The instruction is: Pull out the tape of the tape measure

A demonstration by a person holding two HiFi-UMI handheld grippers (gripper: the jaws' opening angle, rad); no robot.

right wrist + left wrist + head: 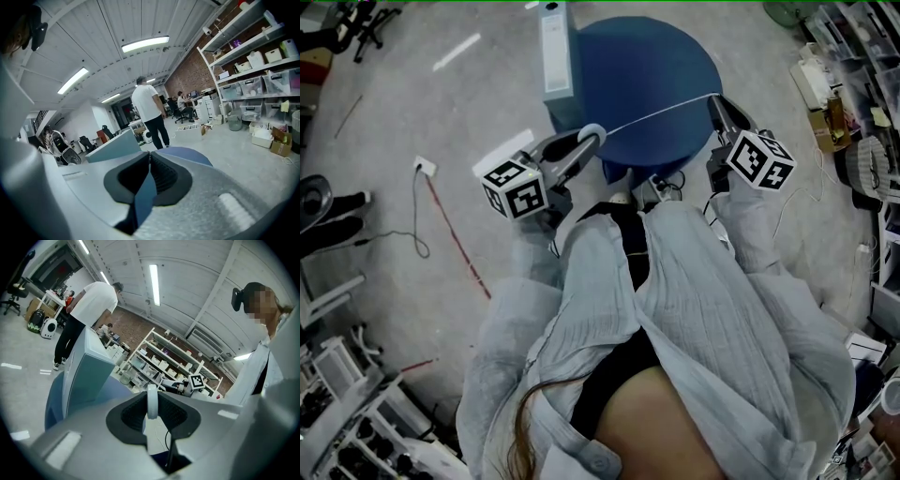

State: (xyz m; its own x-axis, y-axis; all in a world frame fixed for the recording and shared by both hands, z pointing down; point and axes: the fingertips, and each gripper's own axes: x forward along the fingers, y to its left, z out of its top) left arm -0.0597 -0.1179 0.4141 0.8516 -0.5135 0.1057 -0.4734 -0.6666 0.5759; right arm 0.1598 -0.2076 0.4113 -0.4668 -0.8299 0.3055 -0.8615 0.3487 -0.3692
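The left tool (152, 391) gripped the white case of the tape measure (152, 404) between its pads. From there the tape (661, 112) ran taut above the round blue table (647, 66) to the right tool (715, 101), whose jaws were pinched together on its end.
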